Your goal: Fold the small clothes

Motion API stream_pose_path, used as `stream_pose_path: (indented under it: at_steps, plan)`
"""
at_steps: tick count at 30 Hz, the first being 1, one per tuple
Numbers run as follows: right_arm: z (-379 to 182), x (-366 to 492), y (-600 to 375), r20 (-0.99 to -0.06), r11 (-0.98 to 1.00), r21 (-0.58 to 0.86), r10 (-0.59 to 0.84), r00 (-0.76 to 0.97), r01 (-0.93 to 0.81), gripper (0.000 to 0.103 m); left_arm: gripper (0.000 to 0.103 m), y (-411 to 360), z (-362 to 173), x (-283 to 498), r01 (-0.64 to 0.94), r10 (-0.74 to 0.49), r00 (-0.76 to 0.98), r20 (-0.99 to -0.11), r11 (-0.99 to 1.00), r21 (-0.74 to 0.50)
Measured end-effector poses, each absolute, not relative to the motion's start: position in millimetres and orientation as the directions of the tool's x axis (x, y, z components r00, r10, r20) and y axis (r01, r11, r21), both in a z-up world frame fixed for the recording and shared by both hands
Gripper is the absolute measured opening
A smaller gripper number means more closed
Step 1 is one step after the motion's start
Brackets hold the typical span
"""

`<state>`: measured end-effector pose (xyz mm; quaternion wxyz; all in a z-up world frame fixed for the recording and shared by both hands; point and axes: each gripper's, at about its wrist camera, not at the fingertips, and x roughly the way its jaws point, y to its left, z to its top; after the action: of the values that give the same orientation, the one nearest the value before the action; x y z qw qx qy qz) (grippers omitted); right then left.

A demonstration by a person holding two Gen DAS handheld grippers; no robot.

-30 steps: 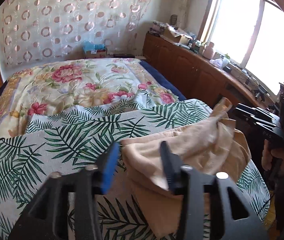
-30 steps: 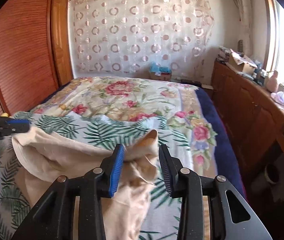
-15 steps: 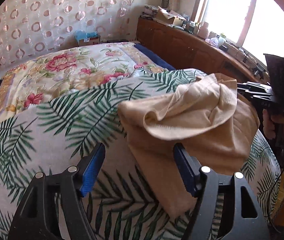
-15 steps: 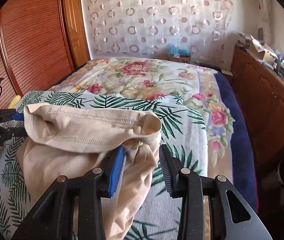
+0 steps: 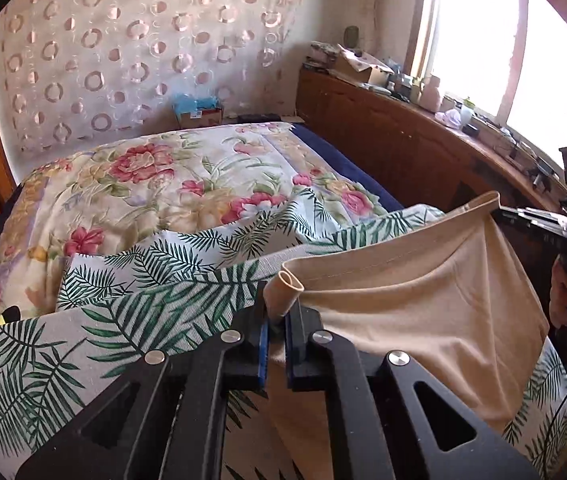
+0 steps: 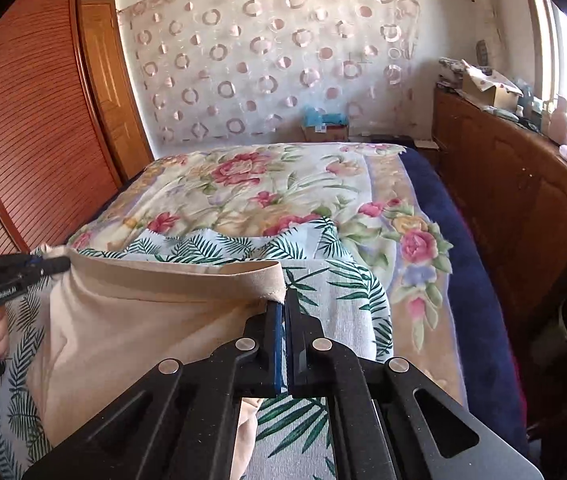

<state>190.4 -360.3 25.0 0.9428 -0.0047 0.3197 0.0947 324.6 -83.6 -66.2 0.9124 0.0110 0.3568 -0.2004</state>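
Observation:
A beige garment (image 5: 423, 304) hangs stretched between my two grippers above the palm-leaf cloth (image 5: 123, 320) on the bed. My left gripper (image 5: 277, 316) is shut on one corner of its hem. My right gripper (image 6: 283, 308) is shut on the opposite corner of the beige garment (image 6: 143, 320). In the left wrist view the right gripper (image 5: 499, 212) holds the far corner. In the right wrist view the left gripper (image 6: 49, 262) holds the far corner. The hem runs taut between them and the rest hangs down.
A floral quilt (image 6: 251, 188) covers the far part of the bed, with a blue sheet (image 6: 471, 280) along its right edge. A wooden cabinet (image 6: 523, 200) with clutter stands right, under the window. A wooden wardrobe (image 6: 35, 128) stands left.
Both grippers went from open to shut on the garment's corners. They have lifted it and pulled it taut between them; before, it lay bunched on the palm-leaf cloth.

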Motion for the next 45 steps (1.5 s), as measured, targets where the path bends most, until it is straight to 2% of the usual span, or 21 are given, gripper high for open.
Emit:
stream_pose_path:
  at_steps: [4,6,7,8,10,12,14,16,22,30,32,37,38,39,40,41,43,45]
  plan:
    - [28.2,182.0,-349.2,-0.607,0.983,0.018,0.154,0.779,-0.180,0.001,0.008,-85.7,-59.9,324.3,0.380,-0.352,0.680,-0.644,0.920,-0.101]
    - [33.3,174.9,-349.1,-0.604,0.983,0.012,0.152,0.782,-0.182,0.001,0.014,-86.0,-58.8,323.9,0.381,-0.344,0.674,-0.654,0.920,-0.092]
    - [32.8,173.3,-341.6,-0.600,0.983,0.012,0.152,0.785,-0.182,0.002,0.023,-84.8,-58.6,323.4,0.383,-0.347,0.668,-0.658,0.919,-0.095]
    - [32.7,173.6,-340.4,-0.602,0.983,0.015,0.153,0.783,-0.181,0.005,0.037,-82.3,-58.2,321.5,0.387,-0.355,0.663,-0.659,0.916,-0.105]
    - [30.3,175.2,-341.2,-0.614,0.981,0.020,0.163,0.772,-0.191,0.022,0.047,-79.1,-57.1,317.5,0.397,-0.379,0.655,-0.654,0.909,-0.129]
    - [29.6,166.5,-338.5,-0.619,0.976,0.034,0.190,0.762,-0.216,0.024,0.052,-74.9,-58.2,310.9,0.410,-0.399,0.633,-0.663,0.900,-0.149]
    - [25.9,164.7,-336.5,-0.640,0.973,0.036,0.198,0.742,-0.229,0.037,0.064,-74.1,-61.4,304.8,0.419,-0.408,0.623,-0.668,0.894,-0.156]
    - [23.4,163.6,-336.8,-0.649,0.971,0.049,0.209,0.731,-0.234,0.058,0.070,-73.8,-68.5,300.2,0.424,-0.408,0.607,-0.682,0.892,-0.157]
    - [15.1,178.7,-337.5,-0.701,0.975,0.077,0.202,0.684,-0.208,0.060,0.070,-71.1,-97.2,303.3,0.392,-0.382,0.546,-0.745,0.903,-0.176]
    - [8.0,196.6,-346.0,-0.720,0.969,0.170,0.247,0.648,-0.181,0.061,0.067,-76.7,-105.4,308.4,0.426,-0.479,0.473,-0.739,0.859,-0.284]
    - [5.7,198.9,-349.4,-0.718,0.969,0.174,0.247,0.650,-0.177,0.061,0.064,-81.5,-105.4,308.3,0.434,-0.483,0.469,-0.739,0.855,-0.283]
    - [-1.3,201.4,-349.6,-0.717,0.965,0.184,0.261,0.646,-0.186,0.061,0.063,-87.7,-108.1,311.5,0.442,-0.481,0.468,-0.741,0.854,-0.275]
    - [-1.2,201.8,-349.3,-0.716,0.964,0.187,0.266,0.645,-0.190,0.060,0.055,-88.1,-107.7,312.4,0.444,-0.496,0.460,-0.736,0.847,-0.293]
    - [-2.7,200.5,-346.3,-0.712,0.962,0.189,0.272,0.647,-0.196,0.052,0.048,-86.9,-108.0,313.2,0.453,-0.530,0.440,-0.725,0.828,-0.330]
    - [-6.0,201.7,-345.7,-0.704,0.956,0.205,0.294,0.646,-0.212,0.037,0.037,-87.1,-108.2,313.5,0.458,-0.550,0.428,-0.717,0.816,-0.353]
    - [-8.8,200.5,-344.6,-0.696,0.943,0.234,0.332,0.637,-0.236,0.029,0.020,-87.6,-107.3,312.4,0.459,-0.552,0.429,-0.715,0.815,-0.354]
    - [-10.8,197.6,-345.5,-0.680,0.929,0.261,0.370,0.633,-0.263,0.020,0.015,-85.9,-103.8,309.5,0.470,-0.580,0.422,-0.697,0.797,-0.379]
    - [-3.9,193.0,-343.7,-0.662,0.929,0.239,0.368,0.653,-0.281,0.018,0.014,-78.1,-91.1,300.9,0.474,-0.599,0.454,-0.660,0.790,-0.390]
